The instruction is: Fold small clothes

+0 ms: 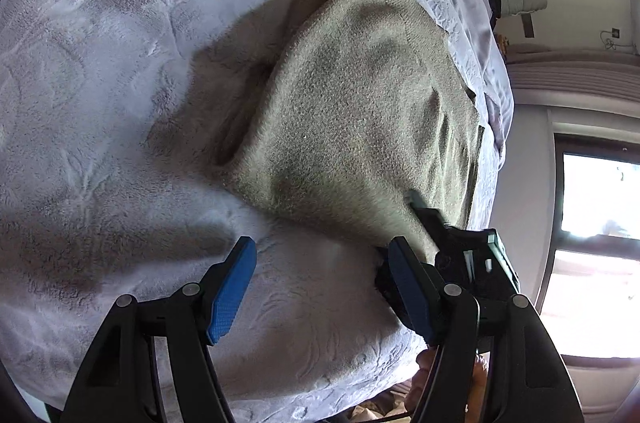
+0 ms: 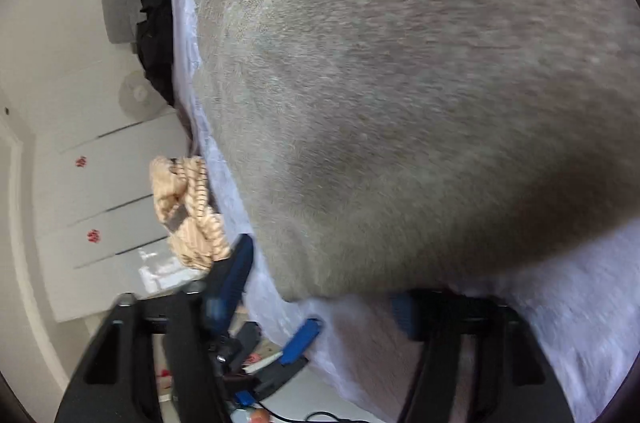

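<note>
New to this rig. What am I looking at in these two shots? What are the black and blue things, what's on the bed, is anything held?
There is no robot arm. A person holds a two-finger claw in each hand, and each claw has a fisheye camera that looks forward along its fingers.

The left wrist view shows the left claw with its blue pads wide apart and nothing between them. Ahead of it, a beige knit garment lies on a pale lilac plush bedspread. The right claw comes in from the right edge at the garment's near corner; whether it grips the cloth is not clear.

The right wrist view is blurred and mostly filled by the garment. Its own claw appears open. A striped peach cloth sits at the bed's edge.
</note>
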`<action>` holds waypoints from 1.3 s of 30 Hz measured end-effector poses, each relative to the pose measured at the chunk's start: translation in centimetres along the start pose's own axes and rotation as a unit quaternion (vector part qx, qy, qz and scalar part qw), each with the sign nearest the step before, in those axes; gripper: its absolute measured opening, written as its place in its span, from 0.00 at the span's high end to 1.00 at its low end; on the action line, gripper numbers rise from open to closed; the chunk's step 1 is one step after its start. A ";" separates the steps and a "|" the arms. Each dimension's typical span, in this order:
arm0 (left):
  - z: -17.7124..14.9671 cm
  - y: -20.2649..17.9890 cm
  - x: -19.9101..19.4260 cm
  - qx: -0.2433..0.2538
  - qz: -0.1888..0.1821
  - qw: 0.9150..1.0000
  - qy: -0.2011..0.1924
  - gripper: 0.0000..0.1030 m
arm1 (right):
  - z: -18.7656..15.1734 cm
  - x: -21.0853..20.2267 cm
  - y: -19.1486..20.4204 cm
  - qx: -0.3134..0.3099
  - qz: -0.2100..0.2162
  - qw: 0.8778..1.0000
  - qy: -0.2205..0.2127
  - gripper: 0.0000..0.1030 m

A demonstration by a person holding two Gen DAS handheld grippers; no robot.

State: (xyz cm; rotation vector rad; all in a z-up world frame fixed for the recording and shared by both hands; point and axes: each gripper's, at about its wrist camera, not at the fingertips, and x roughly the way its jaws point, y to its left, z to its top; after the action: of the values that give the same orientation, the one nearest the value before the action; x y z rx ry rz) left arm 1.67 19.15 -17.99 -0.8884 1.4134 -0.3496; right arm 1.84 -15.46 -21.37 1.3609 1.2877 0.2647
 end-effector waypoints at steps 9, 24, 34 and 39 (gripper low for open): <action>0.0 -2.0 2.2 -0.032 -0.071 0.997 0.000 0.33 | 0.3 -1.7 3.1 -0.027 0.067 0.997 0.011 0.89; 3.9 -3.8 3.9 -0.031 0.017 0.994 -0.099 0.59 | -0.4 -1.0 2.1 -0.049 0.004 0.997 0.056 0.89; 3.1 -8.5 3.7 0.157 0.170 0.964 -0.135 0.87 | -1.0 -3.8 4.0 -0.122 -0.089 0.984 0.099 0.85; 2.0 -10.2 3.6 0.236 0.214 0.937 -0.147 0.87 | 0.3 -6.6 6.9 -0.185 -0.154 0.967 0.082 0.45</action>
State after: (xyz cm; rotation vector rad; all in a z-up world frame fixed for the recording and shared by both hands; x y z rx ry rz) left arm 7.07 10.69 -13.45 -0.2158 1.1341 -0.1980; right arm 3.22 -18.73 -12.45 0.8220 1.4804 0.3863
